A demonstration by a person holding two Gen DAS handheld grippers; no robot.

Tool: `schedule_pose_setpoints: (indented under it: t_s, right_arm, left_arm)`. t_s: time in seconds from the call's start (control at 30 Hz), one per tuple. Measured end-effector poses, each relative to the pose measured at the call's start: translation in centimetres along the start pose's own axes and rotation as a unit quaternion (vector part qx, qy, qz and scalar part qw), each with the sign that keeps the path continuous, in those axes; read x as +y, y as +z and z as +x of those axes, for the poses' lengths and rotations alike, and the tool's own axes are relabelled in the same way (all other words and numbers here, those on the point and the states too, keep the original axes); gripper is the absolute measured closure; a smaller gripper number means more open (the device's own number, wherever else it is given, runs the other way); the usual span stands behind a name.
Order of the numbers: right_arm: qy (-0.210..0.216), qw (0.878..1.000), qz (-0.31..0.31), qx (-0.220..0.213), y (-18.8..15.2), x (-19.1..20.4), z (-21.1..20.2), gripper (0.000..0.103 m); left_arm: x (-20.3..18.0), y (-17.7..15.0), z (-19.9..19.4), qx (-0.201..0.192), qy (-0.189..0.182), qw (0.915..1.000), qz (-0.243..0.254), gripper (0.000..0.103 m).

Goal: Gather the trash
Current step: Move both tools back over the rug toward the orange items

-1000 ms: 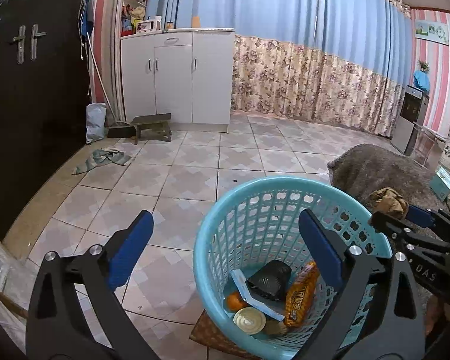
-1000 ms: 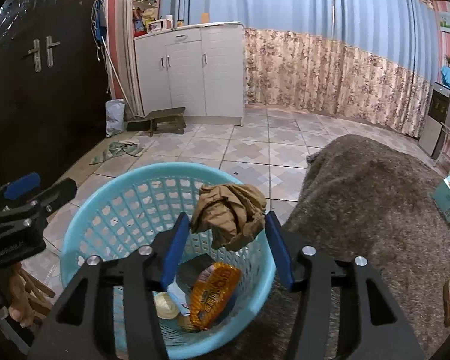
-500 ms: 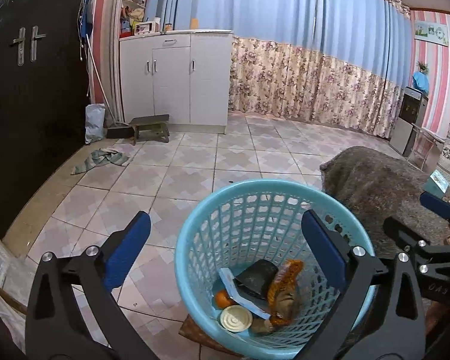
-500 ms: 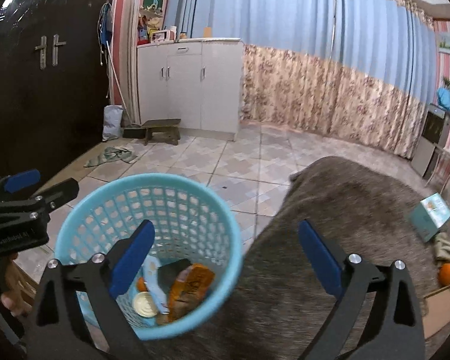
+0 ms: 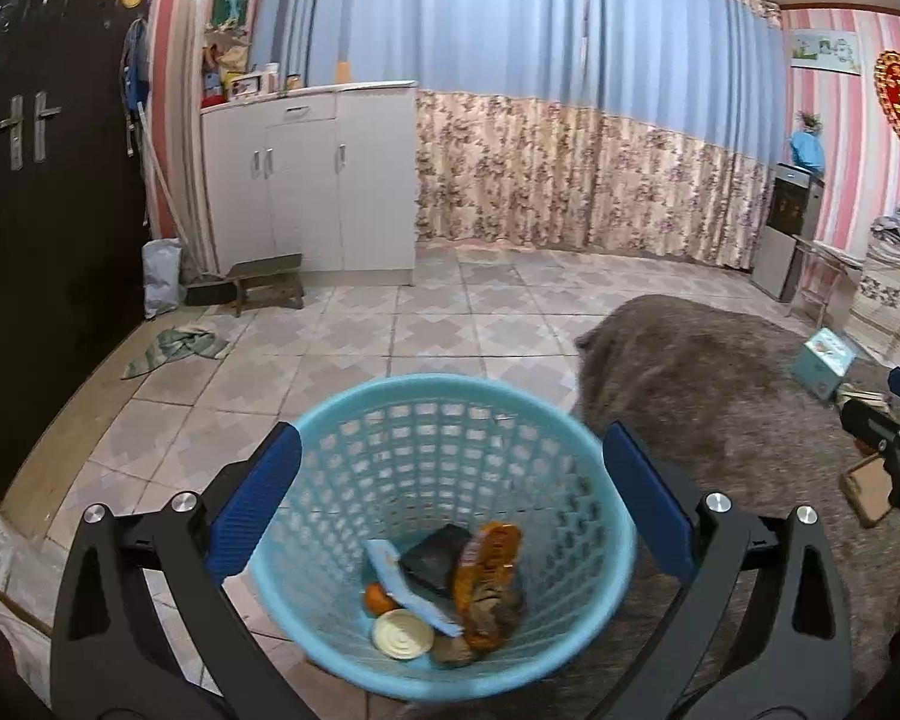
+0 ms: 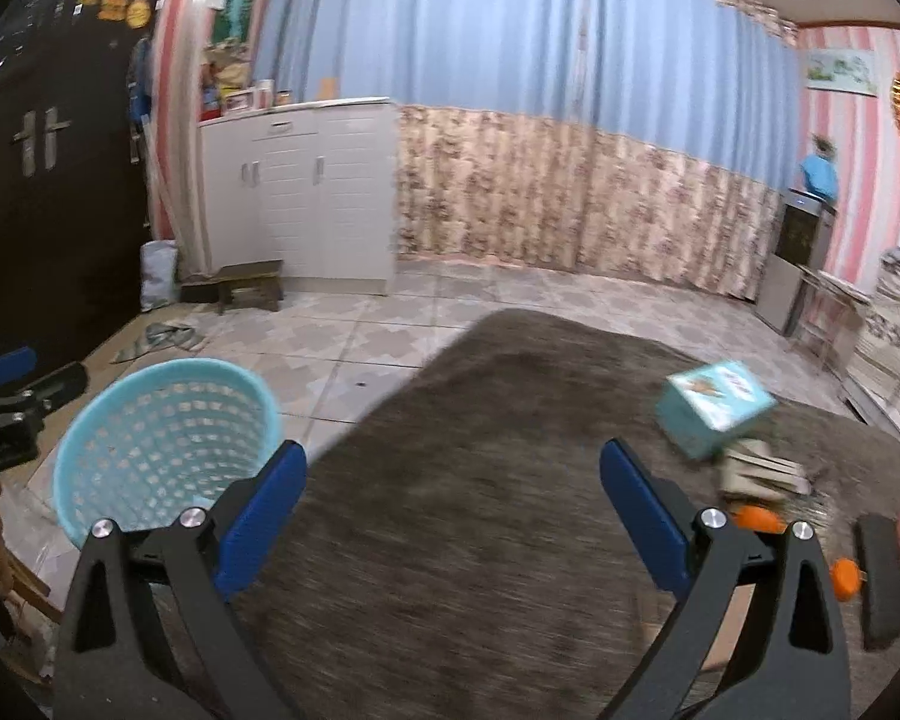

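A light blue mesh basket (image 5: 354,438) stands at the rug's left edge, holding an orange snack bag (image 5: 487,564), a dark wrapper, a round lid, an orange and a brown crumpled piece. My left gripper (image 5: 450,510) is open and empty, hovering over the basket. My right gripper (image 6: 453,510) is open and empty above the brown rug (image 6: 480,450), with the basket (image 6: 90,450) at its left. On the rug's right lie a teal box (image 6: 714,405), folded paper (image 6: 756,474), orange fruits (image 6: 759,519) and a dark object (image 6: 882,576).
A white cabinet (image 5: 312,180) and a small wooden stool (image 5: 267,282) stand at the back wall, with a rag (image 5: 177,348) on the tiled floor. A dark door (image 5: 24,210) is at the left. A water dispenser (image 5: 789,228) stands at the right.
My right gripper opened and dropped the brown crumpled piece into the basket, then swung right over the rug. My left gripper shifted so the basket sits centred between its fingers.
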State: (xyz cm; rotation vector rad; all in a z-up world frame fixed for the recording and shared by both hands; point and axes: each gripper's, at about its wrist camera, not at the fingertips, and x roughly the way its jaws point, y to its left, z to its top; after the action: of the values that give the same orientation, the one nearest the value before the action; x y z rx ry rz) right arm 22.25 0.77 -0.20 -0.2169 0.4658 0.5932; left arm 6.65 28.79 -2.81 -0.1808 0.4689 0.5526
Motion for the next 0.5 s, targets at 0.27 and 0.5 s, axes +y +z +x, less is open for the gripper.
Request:
schedule_pose_setpoints:
  t_s: [0.27,0.5]
  right_arm:
    - [-0.073,0.997,0.028,0.007,-2.1,-9.5,-3.0,0.007]
    - [-0.131,0.989,0.06,0.024,-4.8,-17.5,-5.2,0.007]
  left_arm:
    - [-6.0,-0.5,0.1,0.002,-0.048,0.9987,0.017,0.006]
    - [-11.3,-0.6,0.7,0.008,-0.085,0.996,0.027,0.006]
